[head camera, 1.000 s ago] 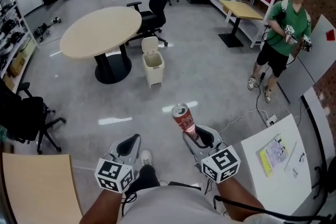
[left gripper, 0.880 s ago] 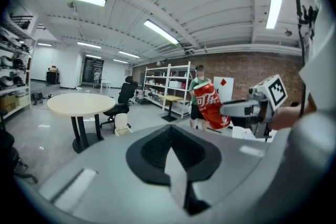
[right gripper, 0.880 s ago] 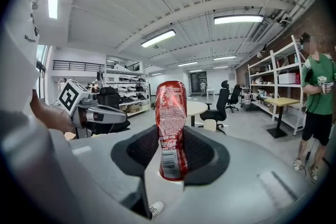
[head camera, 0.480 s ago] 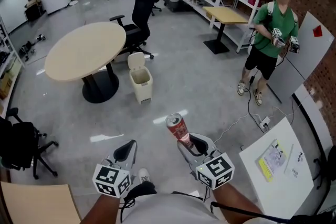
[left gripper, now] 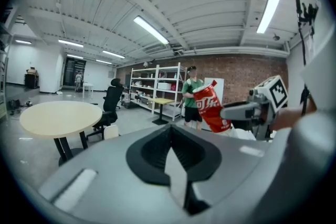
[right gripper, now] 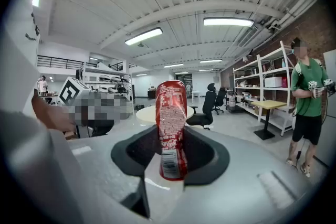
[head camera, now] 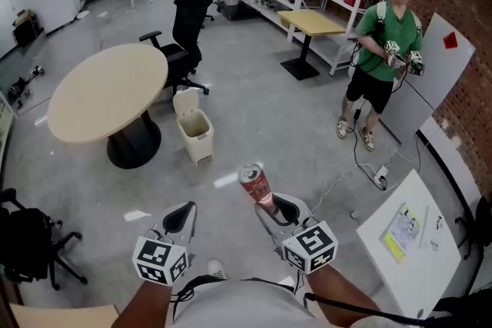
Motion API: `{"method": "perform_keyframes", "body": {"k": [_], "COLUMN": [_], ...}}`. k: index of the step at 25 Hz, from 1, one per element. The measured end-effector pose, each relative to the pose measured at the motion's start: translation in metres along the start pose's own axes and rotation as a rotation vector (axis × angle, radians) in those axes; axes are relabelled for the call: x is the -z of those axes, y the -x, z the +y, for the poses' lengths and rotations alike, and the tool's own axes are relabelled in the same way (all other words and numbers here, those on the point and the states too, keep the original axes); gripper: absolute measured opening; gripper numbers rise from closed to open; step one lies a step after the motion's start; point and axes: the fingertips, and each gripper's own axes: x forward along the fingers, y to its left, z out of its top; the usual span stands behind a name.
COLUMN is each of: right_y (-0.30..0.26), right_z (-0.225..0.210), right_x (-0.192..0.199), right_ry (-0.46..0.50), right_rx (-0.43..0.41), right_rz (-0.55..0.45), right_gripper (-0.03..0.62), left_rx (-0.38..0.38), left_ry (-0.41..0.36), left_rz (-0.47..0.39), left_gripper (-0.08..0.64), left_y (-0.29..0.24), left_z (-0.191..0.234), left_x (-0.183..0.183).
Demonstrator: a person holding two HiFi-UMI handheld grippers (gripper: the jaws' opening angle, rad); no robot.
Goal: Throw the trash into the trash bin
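The right tongs (head camera: 267, 205) are clamped on the lower end of a red can (head camera: 254, 182), which tilts a little to the left and is held out above the floor. The left tongs (head camera: 181, 217) are together and empty, near the right pair and level with them. The bin (head camera: 194, 133), with its lid up, stands on the floor well ahead, beside a round tabletop (head camera: 104, 92) and a black chair (head camera: 184, 31).

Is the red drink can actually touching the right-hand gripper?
Touching. In the right gripper view, the right gripper clamps the lower end of the red metal drink can between its jaws, holding it upright.
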Motion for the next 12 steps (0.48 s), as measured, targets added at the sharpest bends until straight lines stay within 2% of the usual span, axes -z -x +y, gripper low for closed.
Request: {"method": "perform_keyframes", "body": {"k": [7,12], "right_y": [-0.048,-0.070], "right_z": [0.002,0.003], "right_x": [-0.010,-0.012], "right_ry": [-0.014,-0.006], "right_rx": [0.036,0.027], "right_rz": [-0.012,0.008], "right_gripper": [0.143,0.143], "left_rx": [0.043,0.044], "left_ry": [-0.021,0.002], "left_rz": [0.007,0.006], "left_gripper": [0.008,0.008], "left_y": [-0.010,-0.025], "left_z": [0.043,0.063], "left_x": [-0.002,-0.005]}}
